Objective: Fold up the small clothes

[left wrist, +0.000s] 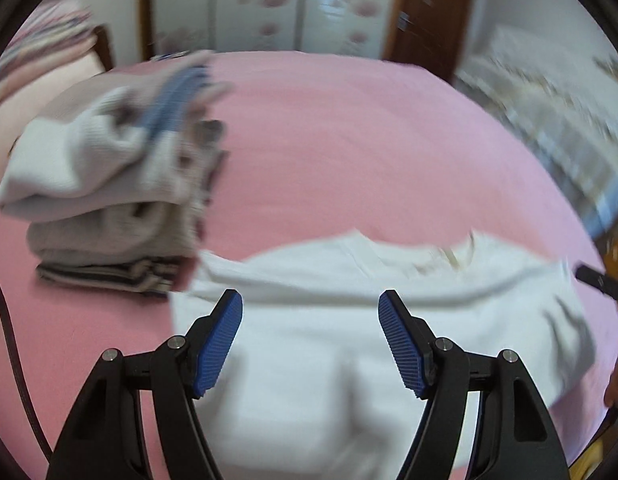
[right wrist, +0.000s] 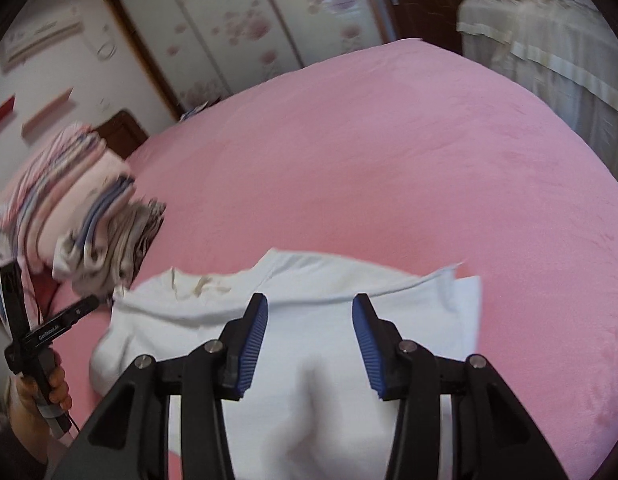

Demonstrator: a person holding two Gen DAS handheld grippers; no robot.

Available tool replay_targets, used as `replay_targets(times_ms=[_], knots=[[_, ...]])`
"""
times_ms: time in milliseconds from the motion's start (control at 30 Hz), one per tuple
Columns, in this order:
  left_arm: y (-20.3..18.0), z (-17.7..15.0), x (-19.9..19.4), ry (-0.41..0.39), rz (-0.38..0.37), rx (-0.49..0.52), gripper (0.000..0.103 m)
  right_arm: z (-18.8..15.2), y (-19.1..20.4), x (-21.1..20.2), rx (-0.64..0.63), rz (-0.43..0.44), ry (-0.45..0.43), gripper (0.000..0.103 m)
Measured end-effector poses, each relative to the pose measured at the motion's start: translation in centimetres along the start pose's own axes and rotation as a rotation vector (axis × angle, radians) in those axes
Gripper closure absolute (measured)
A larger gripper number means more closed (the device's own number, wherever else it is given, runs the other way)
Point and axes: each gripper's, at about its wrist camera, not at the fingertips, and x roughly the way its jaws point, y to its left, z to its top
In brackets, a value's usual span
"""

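On the pink bed (left wrist: 349, 140): white garment (left wrist: 329, 340) lying partly folded near the front edge, creased, a yellowish mark at its collar. Left of the garment, touching its corner: stack of folded clothes (left wrist: 109, 200). Beyond the garment: wide bare pink surface up to the far edge. Above the garment: left gripper (left wrist: 310, 344) wide apart, empty; right gripper (right wrist: 309, 346) narrower, holding nothing.
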Motion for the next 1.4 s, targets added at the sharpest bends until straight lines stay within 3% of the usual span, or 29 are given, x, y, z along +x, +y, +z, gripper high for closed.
replay_targets(times_ms=[133, 200, 433, 633, 833, 967, 1067, 1233, 1400], knots=[[-3.6, -1.4, 2.0, 0.059, -0.045, 0.076, 0.034, -1.6, 4.0, 3.1, -0.094, 0.035, 0.063, 0.085], [-5.0, -1.9, 3.2, 0.094, -0.064, 0.093, 0.034, -2.3, 5.5, 4.5, -0.122, 0.05, 0.096, 0.089], [-6.5, -1.1, 7.4, 0.142, -0.059, 0.045, 0.034, -2.1, 8.1, 9.6, -0.145, 0.065, 0.151, 0.09], [-5.6, 1.2, 11.0, 0.178, -0.035, -0.037, 0.034, 0.7, 6.1, 11.8, -0.061, 0.018, 0.124, 0.094], [-5.6, 2.1, 10.7, 0.167, -0.013, -0.01, 0.034, 2.0, 3.6, 11.7, 0.009, 0.007, 0.111, 0.094], [-4.9, 2.2, 7.3, 0.094, -0.018, -0.016, 0.034, 2.2, 4.4, 9.0, -0.03, 0.05, 0.068, 0.094], [-3.6, 1.9, 5.7, 0.062, 0.014, -0.008, 0.034, 1.8, 5.8, 8.4, -0.102, 0.073, 0.082, 0.094], [1.0, 0.5, 6.8, 0.123, 0.13, -0.034, 0.034, 0.5, 5.6, 9.3, -0.184, 0.009, 0.135, 0.094], [5.3, -0.9, 8.1, 0.162, 0.182, -0.11, 0.034, 0.2, 0.5, 8.5, -0.124, -0.094, 0.133, 0.094]])
